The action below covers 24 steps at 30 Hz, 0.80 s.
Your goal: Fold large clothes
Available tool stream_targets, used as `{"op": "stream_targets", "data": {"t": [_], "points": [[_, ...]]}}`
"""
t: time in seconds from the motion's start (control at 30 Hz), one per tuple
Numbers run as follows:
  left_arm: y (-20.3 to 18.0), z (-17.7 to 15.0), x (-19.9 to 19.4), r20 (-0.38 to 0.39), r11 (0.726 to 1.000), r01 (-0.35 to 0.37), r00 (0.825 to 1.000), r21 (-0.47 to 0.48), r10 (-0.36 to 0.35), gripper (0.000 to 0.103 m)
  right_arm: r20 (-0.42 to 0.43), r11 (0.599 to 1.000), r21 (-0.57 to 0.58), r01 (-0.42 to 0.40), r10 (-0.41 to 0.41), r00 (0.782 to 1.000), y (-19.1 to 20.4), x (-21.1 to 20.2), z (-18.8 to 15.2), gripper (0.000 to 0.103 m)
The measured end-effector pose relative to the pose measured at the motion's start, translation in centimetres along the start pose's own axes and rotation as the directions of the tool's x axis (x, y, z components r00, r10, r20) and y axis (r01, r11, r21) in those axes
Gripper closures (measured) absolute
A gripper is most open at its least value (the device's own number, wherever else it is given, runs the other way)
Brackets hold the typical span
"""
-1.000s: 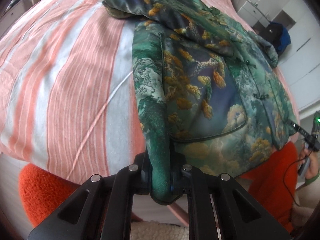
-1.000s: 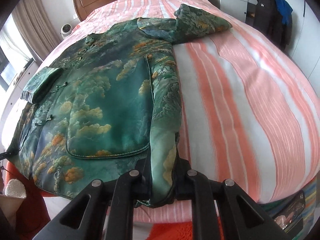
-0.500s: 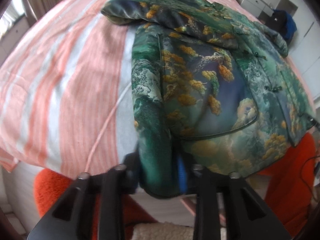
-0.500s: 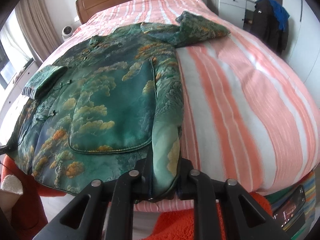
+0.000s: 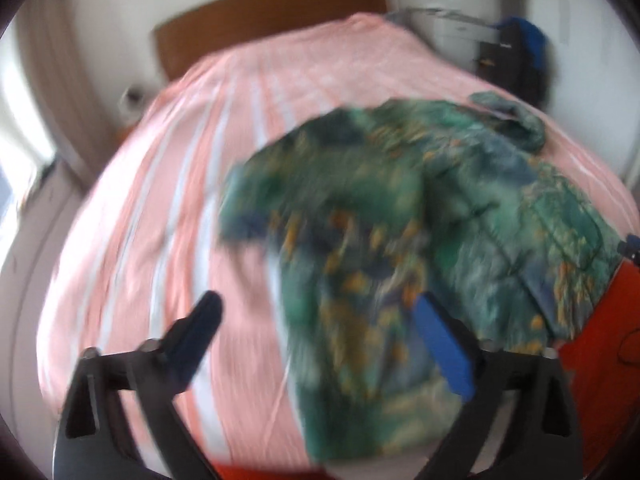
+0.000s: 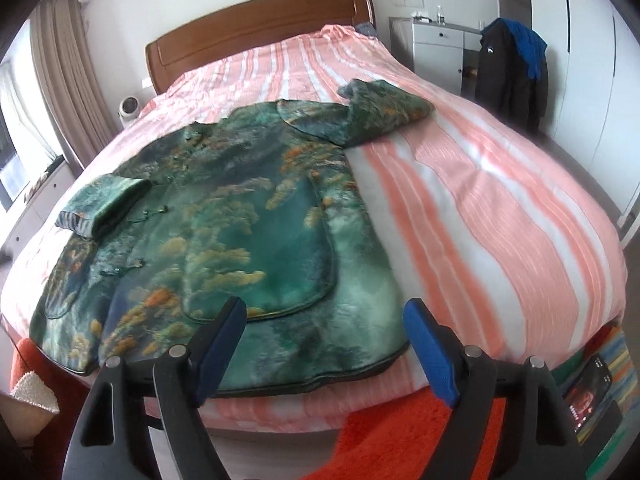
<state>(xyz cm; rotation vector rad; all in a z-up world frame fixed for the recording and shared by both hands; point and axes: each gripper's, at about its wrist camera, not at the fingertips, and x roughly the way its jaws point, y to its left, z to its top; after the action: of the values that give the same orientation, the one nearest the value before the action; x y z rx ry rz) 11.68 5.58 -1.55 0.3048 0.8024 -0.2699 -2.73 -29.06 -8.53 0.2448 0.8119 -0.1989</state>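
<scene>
Bed (image 6: 500, 200) with pink-and-white striped cover fills both views, wooden headboard (image 6: 256, 28) at the far end. Green landscape-print jacket (image 6: 248, 232) lies flat on the near left part of the bed in the right wrist view, front up, hem along the near edge. One sleeve (image 6: 384, 112) is folded across at the far right of the jacket, the other cuff (image 6: 100, 204) folded in on the left. Patch pocket (image 6: 280, 256) faces up near the hem.

Orange rug (image 6: 400, 432) sits on the floor below the near bed edge. White cabinet (image 6: 436, 52) and a dark coat with blue lining (image 6: 512, 64) stand far right.

Right gripper (image 6: 324, 320): jaws opening, spread apart above the hem, pads off the fabric. Left gripper (image 5: 316, 320): jaws opening, wide apart; view heavily blurred, jacket (image 5: 400, 240) lies beyond the fingers, nothing gripped.
</scene>
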Motion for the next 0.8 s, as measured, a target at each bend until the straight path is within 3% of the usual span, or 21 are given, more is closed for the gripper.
{"op": "stream_targets", "data": {"t": [0.2, 0.27, 0.33, 0.37, 0.4, 0.47, 0.53, 0.63, 0.7, 0.8], "points": [[-5.4, 3.7, 9.3, -0.097, 0.967, 0.071, 0.994, 0.243, -0.048, 0.003, -0.017, 0.998, -0.053, -0.036, 0.035, 0.999, 2.9, 0.0, -1.0, 0.023], [-7.3, 3.7, 12.5, -0.128, 0.949, 0.057, 0.992, 0.309, -0.018, 0.003, -0.020, 0.996, -0.081, -0.043, 0.042, 0.999, 3.8, -0.2, -1.5, 0.023], [-8.8, 3.5, 15.6, -0.133, 0.939, -0.003, 0.990, 0.344, 0.052, 0.003, -0.023, 0.994, -0.101, -0.046, 0.044, 0.999, 4.5, -0.3, -2.1, 0.023], [-8.8, 3.6, 16.7, -0.145, 0.946, -0.005, 0.988, 0.325, 0.055, 0.011, -0.027, 0.993, -0.106, -0.052, 0.049, 0.998, 4.7, -0.3, -2.4, 0.023], [-8.3, 3.7, 17.4, -0.165, 0.961, 0.026, 0.986, 0.276, 0.021, 0.047, -0.033, 0.992, -0.110, -0.058, 0.055, 0.998, 4.9, -0.3, -2.6, 0.023], [-5.9, 4.1, 17.5, -0.194, 0.991, 0.080, 0.979, 0.107, -0.058, 0.086, -0.036, 0.991, -0.117, -0.064, 0.060, 0.998, 5.1, -0.5, -2.9, 0.023], [-2.4, 4.6, 15.2, -0.121, 0.995, 0.091, 0.988, -0.045, -0.096, 0.087, -0.020, 0.990, -0.124, -0.061, 0.059, 0.998, 5.2, -1.0, -3.1, 0.023], [4.4, 4.4, 10.3, -0.016, 0.972, 0.038, 0.999, -0.230, -0.043, 0.088, 0.017, 0.991, -0.121, -0.050, 0.052, 0.998, 4.9, -1.7, -3.2, 0.023], [9.8, 3.2, 7.9, 0.015, 0.927, 0.000, 1.000, -0.375, 0.006, 0.088, 0.035, 0.993, -0.107, -0.052, 0.056, 0.998, 4.7, -2.0, -3.1, 0.023], [18.1, -0.6, 6.3, -0.030, 0.814, -0.105, 0.994, -0.571, 0.107, 0.088, 0.055, 0.994, -0.092, -0.066, 0.071, 0.996, 4.9, -1.9, -2.7, 0.023]]}}
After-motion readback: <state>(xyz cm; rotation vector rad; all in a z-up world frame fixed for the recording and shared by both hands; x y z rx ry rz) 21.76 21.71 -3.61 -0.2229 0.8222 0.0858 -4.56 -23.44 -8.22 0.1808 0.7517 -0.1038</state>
